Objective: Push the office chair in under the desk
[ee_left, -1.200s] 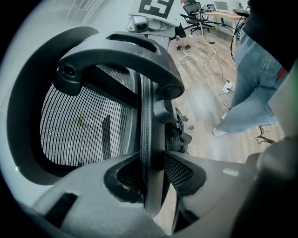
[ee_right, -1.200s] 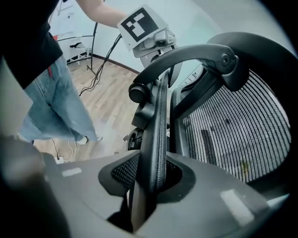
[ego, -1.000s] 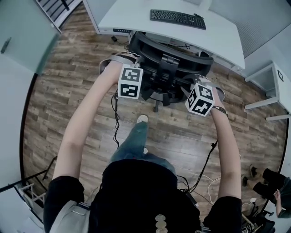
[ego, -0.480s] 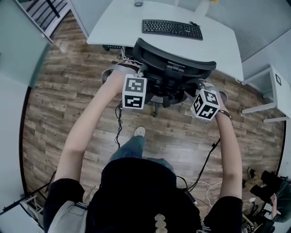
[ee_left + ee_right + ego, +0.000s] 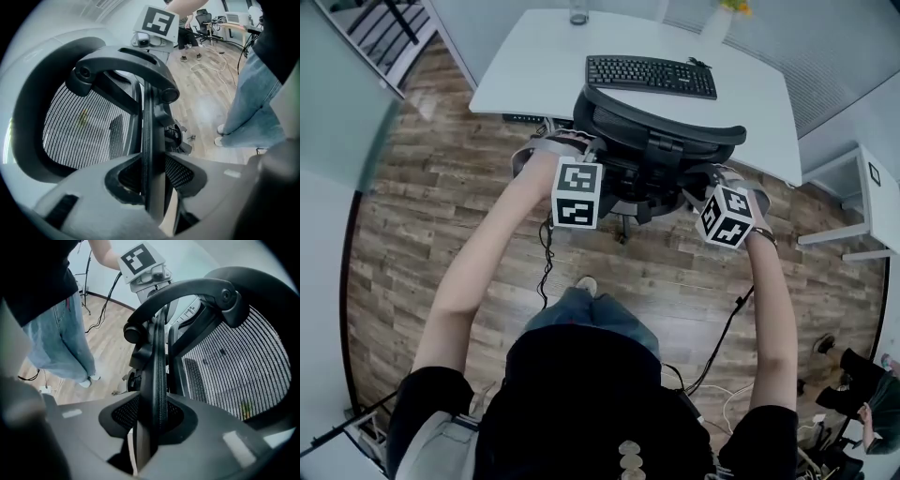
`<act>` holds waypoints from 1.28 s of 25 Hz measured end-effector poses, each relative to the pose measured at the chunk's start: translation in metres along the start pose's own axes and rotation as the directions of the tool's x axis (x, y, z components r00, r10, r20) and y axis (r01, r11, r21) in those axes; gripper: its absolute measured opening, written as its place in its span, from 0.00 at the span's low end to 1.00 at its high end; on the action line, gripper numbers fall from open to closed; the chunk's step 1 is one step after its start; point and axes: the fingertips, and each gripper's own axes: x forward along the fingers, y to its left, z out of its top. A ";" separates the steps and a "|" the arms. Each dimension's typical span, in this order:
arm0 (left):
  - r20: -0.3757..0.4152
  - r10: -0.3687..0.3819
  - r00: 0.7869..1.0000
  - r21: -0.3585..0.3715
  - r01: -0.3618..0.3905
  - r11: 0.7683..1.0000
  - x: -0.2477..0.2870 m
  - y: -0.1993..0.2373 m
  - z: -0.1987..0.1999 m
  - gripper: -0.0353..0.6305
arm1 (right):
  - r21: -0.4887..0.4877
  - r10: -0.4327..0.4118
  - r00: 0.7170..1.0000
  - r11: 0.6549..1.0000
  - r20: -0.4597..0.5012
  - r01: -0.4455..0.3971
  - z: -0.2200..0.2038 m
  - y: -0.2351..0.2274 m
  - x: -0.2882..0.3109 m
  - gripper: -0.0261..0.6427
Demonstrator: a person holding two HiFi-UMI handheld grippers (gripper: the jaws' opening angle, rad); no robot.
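Note:
The black mesh office chair (image 5: 656,141) stands with its backrest top at the white desk's (image 5: 534,66) front edge, just below the keyboard (image 5: 652,75). My left gripper (image 5: 586,164) clamps the backrest's left rim, and my right gripper (image 5: 710,185) clamps its right rim. In the left gripper view the dark rim (image 5: 152,136) runs straight between the jaws of the left gripper (image 5: 152,183) and fills the gap. The right gripper view shows the same: the rim (image 5: 157,376) sits tight in the right gripper (image 5: 150,423). The seat and base are mostly hidden under the backrest.
A glass (image 5: 578,11) and a vase (image 5: 719,19) stand at the desk's far edge. A black cable (image 5: 546,253) trails over the wooden floor by my left leg. A white side table (image 5: 862,197) is at the right, and another person (image 5: 872,398) sits at lower right.
Both grippers and the chair have travelled toward the desk; the backrest top now reaches the desk edge near the keyboard. My foot has stepped forward behind it.

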 end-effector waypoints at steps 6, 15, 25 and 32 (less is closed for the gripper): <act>0.015 -0.048 0.999 -0.033 0.048 0.998 0.001 0.000 -0.001 0.26 | -0.006 0.002 1.000 1.000 0.011 -0.002 0.000 0.000 0.000 0.21; 0.012 0.014 1.000 -0.039 -0.013 0.999 0.000 0.001 -0.002 0.27 | -0.010 -0.045 0.999 0.999 0.020 0.045 0.001 -0.002 0.000 0.24; 0.055 0.224 0.973 -0.132 -0.215 0.968 -0.032 0.008 -0.003 0.26 | 0.167 -0.166 0.965 0.977 0.205 0.132 0.020 -0.011 -0.048 0.27; 0.165 0.501 0.849 -0.465 -0.381 0.799 -0.081 0.030 0.000 0.07 | 0.588 -0.445 0.803 0.795 0.395 0.151 0.031 -0.029 -0.104 0.14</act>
